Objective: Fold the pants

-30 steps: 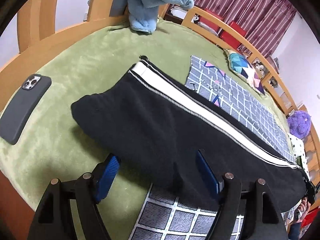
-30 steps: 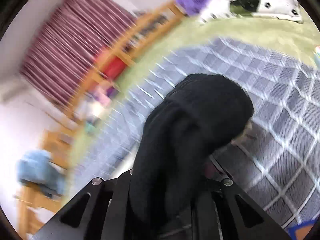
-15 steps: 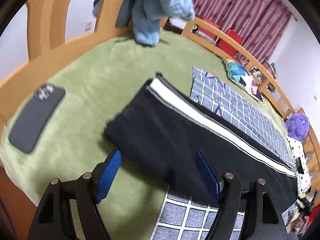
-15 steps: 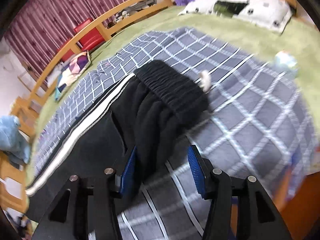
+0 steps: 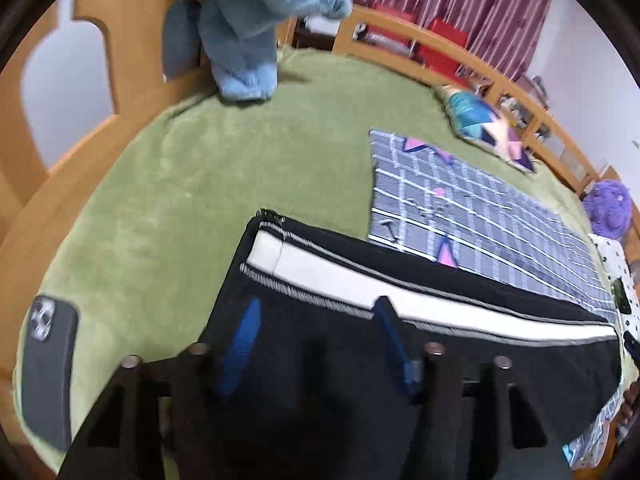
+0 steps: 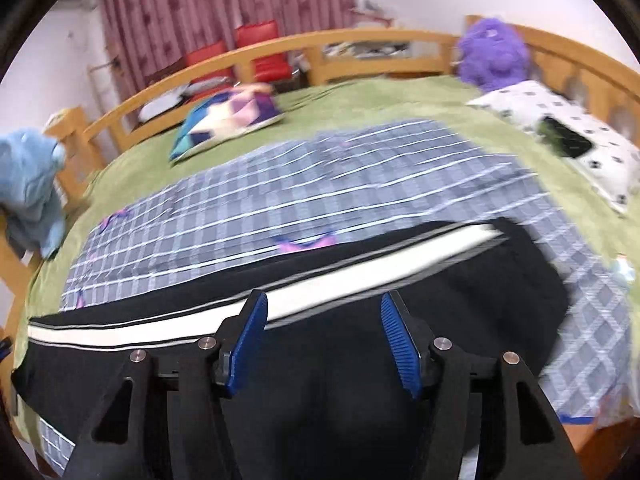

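Now the left gripper (image 5: 316,332) and right gripper (image 6: 322,330) hover over the black pants with a white stripe (image 6: 360,360), fingers spread wide, holding nothing.

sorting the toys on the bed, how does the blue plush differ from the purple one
The blue plush is pale, smooth fleece, slumped against the wooden rail at one end. The purple plush is shaggy and rounder, sitting at the other end behind the spotted pillow. Both rest at the bed's edge against the rail.

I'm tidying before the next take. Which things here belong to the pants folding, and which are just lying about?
Job: pants, left gripper, right gripper.

Lying about: phone, blue plush, purple plush, patterned pillow, checked blanket, spotted pillow.
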`<state>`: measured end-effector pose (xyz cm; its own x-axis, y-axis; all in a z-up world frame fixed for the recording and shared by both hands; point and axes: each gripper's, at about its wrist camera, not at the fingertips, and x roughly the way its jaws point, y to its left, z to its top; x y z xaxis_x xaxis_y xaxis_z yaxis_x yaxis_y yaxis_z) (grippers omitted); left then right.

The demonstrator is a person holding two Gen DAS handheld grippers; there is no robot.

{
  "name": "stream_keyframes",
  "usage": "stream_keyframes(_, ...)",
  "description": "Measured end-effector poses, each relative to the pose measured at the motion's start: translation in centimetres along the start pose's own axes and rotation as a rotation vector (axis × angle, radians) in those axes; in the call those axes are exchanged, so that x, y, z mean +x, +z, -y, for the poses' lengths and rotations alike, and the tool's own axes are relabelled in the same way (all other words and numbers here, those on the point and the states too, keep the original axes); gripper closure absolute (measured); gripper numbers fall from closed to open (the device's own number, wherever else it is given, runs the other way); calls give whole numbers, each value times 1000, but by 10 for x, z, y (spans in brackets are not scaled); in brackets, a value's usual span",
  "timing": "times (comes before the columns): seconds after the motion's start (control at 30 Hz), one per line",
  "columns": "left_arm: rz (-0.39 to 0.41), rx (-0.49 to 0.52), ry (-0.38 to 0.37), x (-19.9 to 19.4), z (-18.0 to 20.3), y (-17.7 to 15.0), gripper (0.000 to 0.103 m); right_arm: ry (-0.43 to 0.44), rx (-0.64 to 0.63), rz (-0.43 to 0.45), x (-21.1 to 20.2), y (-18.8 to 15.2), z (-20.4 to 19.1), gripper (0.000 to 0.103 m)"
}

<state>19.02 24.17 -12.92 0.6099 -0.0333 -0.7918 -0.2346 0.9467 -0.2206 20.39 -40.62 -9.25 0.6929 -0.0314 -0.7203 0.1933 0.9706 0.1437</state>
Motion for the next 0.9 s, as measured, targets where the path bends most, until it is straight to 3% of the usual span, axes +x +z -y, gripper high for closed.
stream_keyframes(0.07,-18,-3,-2,17,-3,7,67,31,-12,-23,19,-4,-28,45)
stream_keyframes(0.27,-49,-45,-23,55,-15,24,63,94,-74,-95,60,-16,-75,45)
stream_keyframes(0.4,-61,-7,16,75,-6,30,65,101,-93,-116,80,-19,-93,45)
stream_keyframes(0.43,-54,6,22,77,-4,31,93,104,-96,-122,83,-19,-96,45)
stream_keyframes(0.47,-50,23,18,78,-2,34,101,107,-101,-128,87,-19,-100,45)
stream_keyframes(0.53,7,18,9,70,-5,41,101,110,-119,-134,91,-19,-107,45)
stream_keyframes(0.63,144,-21,57,40,-24,51,102,114,-165,-124,92,-18,-119,45)
stream_keyframes(0.67,147,-39,45,37,-30,52,102,119,-176,-122,92,-18,-121,45)
stream_keyframes(0.73,99,-38,-64,39,-38,51,101,135,-206,-121,94,-16,-130,45)
stream_keyframes(0.83,53,48,-53,44,-24,39,101,146,-239,-127,102,-15,-141,45)
stream_keyframes(0.9,13,86,-33,50,-14,31,81,157,-236,-133,107,-15,-146,45)
